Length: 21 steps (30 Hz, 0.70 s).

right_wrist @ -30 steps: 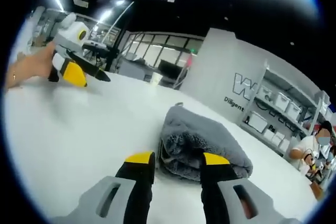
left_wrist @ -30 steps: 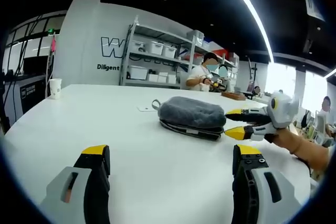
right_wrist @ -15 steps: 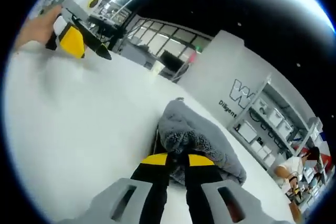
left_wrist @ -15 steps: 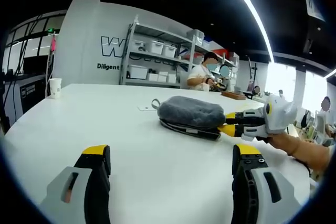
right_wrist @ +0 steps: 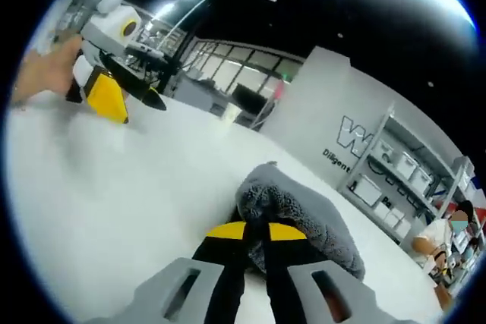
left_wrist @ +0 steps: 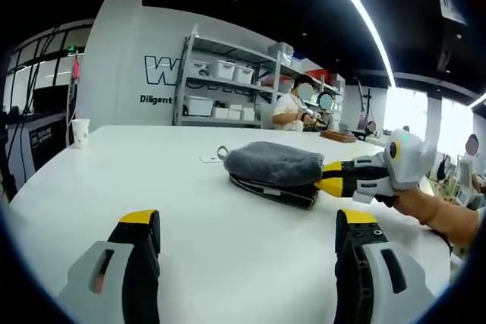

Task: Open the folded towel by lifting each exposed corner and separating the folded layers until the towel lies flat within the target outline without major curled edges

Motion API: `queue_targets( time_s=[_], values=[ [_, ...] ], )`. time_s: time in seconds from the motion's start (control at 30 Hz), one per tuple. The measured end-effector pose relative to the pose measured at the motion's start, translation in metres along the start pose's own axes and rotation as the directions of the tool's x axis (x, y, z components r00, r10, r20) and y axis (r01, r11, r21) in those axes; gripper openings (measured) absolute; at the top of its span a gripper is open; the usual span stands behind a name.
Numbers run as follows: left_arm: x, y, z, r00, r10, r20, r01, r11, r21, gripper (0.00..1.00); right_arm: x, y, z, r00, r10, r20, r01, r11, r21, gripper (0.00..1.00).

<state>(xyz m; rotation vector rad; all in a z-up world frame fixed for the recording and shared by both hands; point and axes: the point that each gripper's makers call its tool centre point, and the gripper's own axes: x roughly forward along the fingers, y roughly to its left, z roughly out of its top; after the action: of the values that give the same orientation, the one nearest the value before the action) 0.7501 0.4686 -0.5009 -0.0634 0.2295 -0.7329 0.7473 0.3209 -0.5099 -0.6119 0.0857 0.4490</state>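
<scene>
Towel: the grey folded towel (left_wrist: 275, 163) lies on the white surface (left_wrist: 190, 210), a thick rounded bundle with dark layers showing along its lower edge; a small loop sticks out at its far-left end in the left gripper view. In the right gripper view the towel (right_wrist: 304, 214) sits just beyond the jaw tips.
Right gripper: the right gripper (right_wrist: 253, 231) has its jaws pressed nearly together, pinching the near fold of the towel; in the left gripper view it (left_wrist: 331, 178) reaches in from the right, its yellow tips at the towel's end, held by a hand (left_wrist: 429, 214).
Left gripper: the left gripper (left_wrist: 249, 219) hangs over bare surface well short of the towel, jaws spread wide with nothing between them; in the right gripper view it (right_wrist: 125, 89) shows at upper left, well apart from the towel.
Around: a paper cup (left_wrist: 79, 132) stands near the surface's far-left edge; a small flat white piece (left_wrist: 210, 158) lies just beside the towel.
Background: shelving with white bins (left_wrist: 228, 85) stands against a grey wall; a seated person (left_wrist: 292, 111) is beyond it.
In the way: nothing lies between the left gripper and the towel.
</scene>
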Motion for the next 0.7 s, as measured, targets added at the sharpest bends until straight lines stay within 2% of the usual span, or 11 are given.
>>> queue_targets(
  time_s=[0.5, 0.7],
  values=[
    [-0.002, -0.001, 0.001, 1.0, -0.009, 0.003, 0.009, 1.0, 0.009, 0.94, 0.004, 0.019, 0.021, 0.997, 0.07, 0.042, -0.072, 0.997, 0.04, 0.02],
    [-0.001, 0.0, 0.001, 1.0, -0.012, 0.0, 0.012, 1.0, 0.007, 0.94, -0.003, 0.031, 0.028, 0.992, 0.103, 0.078, -0.107, 0.993, 0.046, 0.02]
  ],
)
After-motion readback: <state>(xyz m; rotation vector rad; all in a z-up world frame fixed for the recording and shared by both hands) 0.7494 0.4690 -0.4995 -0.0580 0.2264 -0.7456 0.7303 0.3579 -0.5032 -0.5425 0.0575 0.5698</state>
